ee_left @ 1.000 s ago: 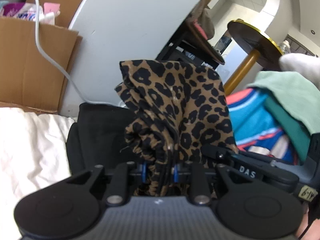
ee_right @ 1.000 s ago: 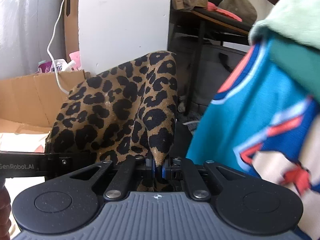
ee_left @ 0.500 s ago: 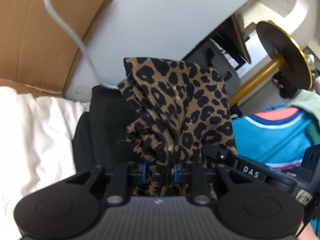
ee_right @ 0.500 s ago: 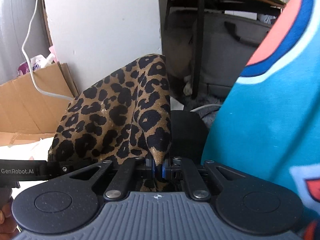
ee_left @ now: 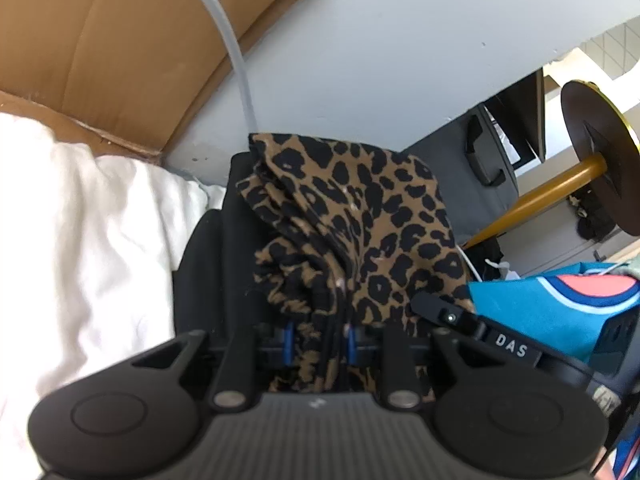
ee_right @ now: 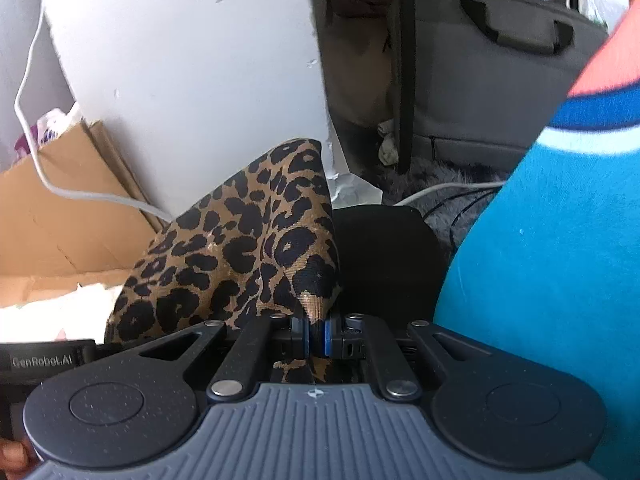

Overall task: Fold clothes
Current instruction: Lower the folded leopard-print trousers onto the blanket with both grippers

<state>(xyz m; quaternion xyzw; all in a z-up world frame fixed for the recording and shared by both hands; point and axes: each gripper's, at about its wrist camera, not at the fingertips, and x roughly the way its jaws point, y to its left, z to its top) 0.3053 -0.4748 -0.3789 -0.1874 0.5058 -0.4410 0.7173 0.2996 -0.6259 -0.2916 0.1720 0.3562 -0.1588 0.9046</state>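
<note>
Both the left gripper (ee_left: 318,338) and right gripper (ee_right: 315,336) stay pinched on the leopard-print garment (ee_left: 360,216); they have dipped lower, apparently carrying it toward the bed (ee_left: 80,240).

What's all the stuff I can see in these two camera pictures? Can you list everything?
leopard-print garment: one, tan with black spots, bunched and held up between both grippers
black item: one, behind the garment; cannot tell what it is
white bedding: one, left in the left view
cardboard box: one, brown, upper left
white cable: one, hanging down the wall
blue garment: one, teal with red and white trim, right
grey bag: one, black handles, behind
round table: one, dark top, gold leg, far right
left gripper: black, clamped on the garment
right gripper: black, clamped on the garment
</note>
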